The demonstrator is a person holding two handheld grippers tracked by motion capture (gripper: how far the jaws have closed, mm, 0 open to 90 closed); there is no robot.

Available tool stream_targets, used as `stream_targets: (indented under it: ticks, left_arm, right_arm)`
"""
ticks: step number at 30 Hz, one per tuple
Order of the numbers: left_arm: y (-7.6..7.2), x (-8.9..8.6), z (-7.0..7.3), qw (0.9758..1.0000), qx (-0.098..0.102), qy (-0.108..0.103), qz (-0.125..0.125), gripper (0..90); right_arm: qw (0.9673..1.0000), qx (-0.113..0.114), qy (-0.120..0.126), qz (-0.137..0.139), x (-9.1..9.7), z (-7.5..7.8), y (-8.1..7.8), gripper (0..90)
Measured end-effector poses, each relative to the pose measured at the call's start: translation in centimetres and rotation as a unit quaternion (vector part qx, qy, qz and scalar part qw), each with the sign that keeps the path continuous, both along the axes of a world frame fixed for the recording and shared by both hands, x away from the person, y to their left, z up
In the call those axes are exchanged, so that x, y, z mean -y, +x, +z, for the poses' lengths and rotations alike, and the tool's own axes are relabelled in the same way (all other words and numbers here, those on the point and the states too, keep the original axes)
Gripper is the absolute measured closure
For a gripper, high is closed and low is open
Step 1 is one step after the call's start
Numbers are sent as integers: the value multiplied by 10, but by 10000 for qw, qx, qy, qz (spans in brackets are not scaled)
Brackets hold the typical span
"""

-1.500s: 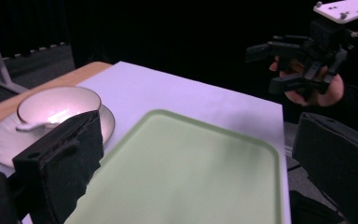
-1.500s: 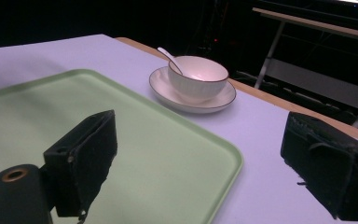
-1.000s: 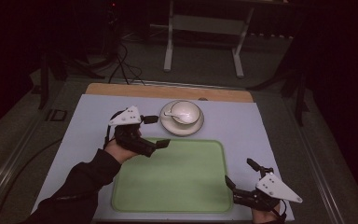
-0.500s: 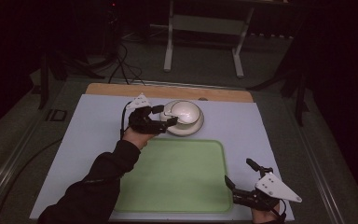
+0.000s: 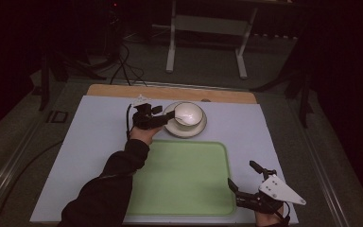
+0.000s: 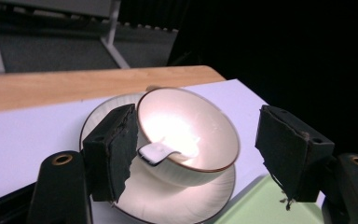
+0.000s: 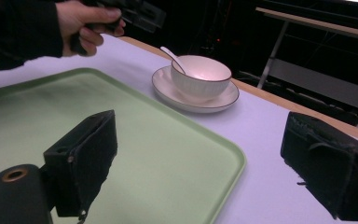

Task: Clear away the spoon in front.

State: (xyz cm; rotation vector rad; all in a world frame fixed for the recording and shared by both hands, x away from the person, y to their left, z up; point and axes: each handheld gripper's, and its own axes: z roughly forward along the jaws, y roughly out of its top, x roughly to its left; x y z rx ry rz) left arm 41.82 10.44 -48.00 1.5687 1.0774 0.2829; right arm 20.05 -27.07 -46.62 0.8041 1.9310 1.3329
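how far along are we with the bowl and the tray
Early. Nothing is on the green tray yet. The left claw has just been closing around the bowl, its pads not yet pressing; bowl and spoon sit on the saucer. The right claw waits open beside the tray.

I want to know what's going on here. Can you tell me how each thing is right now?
Bowl: upright on the saucer, spoon inside.
Spoon: leaning on the bowl's rim.
Saucer: flat on the mat, beyond the tray.
Tray: empty.
Left gripper: open, fingers just been closing around the bowl.
Right gripper: open, by the tray's corner.
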Motion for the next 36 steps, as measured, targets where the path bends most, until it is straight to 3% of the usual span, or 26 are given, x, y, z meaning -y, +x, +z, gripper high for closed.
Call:
stream_targets:
  ticks: [3,6,11,15,22,28,36]
  left_arm:
    - [5,2,-7,9995,-185,-12,245,283]
    - [11,3,-15,9980,-466,-162,399,283]
    - [18,9,-23,9953,-834,-297,383,296]
    - [21,11,-29,9923,-1030,-546,419,385]
    - [23,15,-38,9895,-1162,-710,476,555]
    - [24,16,-43,9898,-1106,-781,450,698]
    - [28,16,-47,9865,-1182,-1056,404,754]
  right_arm:
    - [10000,1,-4,5,0,0,0,108]
    - [10000,-11,-1,13,0,0,0,108]
    - [10000,-32,3,34,0,-1,1,108]
    - [10000,-52,16,39,0,-1,1,108]
    - [10000,-59,18,53,0,-1,1,109]
    - [10000,-68,12,56,1,-1,1,109]
    - [10000,-51,-10,47,0,-1,1,109]
